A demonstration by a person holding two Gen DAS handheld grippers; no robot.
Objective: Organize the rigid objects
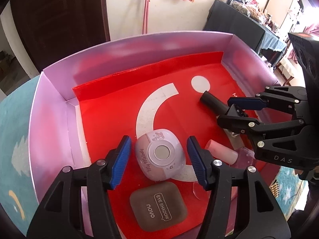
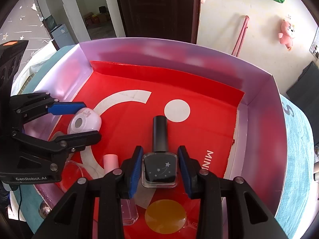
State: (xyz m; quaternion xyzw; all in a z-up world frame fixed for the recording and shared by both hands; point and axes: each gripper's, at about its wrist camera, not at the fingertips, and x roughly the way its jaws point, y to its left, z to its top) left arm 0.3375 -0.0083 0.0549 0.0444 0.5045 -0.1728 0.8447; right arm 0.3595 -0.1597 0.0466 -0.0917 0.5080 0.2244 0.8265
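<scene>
I have the left gripper [image 1: 159, 159] straddling the lilac case [image 1: 160, 157] near the front left of the box [image 1: 49, 107]; its blue pads stand clear of both sides, so it is released, the case lying free on the red liner [image 1: 111, 115]. My right gripper [image 2: 159, 169] brackets the dark polish bottle [image 2: 160, 167], which lies with its black cap pointing to the far wall; I see thin gaps at both pads, so I judge it not clenched either. To finish well I would lift each gripper straight up so no pad drags its item out of line. Around them: the brown eyeshadow compact [image 1: 158, 206] just in front of the case, a pink tube [image 1: 221, 152] between the two grippers, and a clear-pink bottle [image 2: 129, 212] close by my right gripper's left finger, the likeliest thing to get knocked.
</scene>
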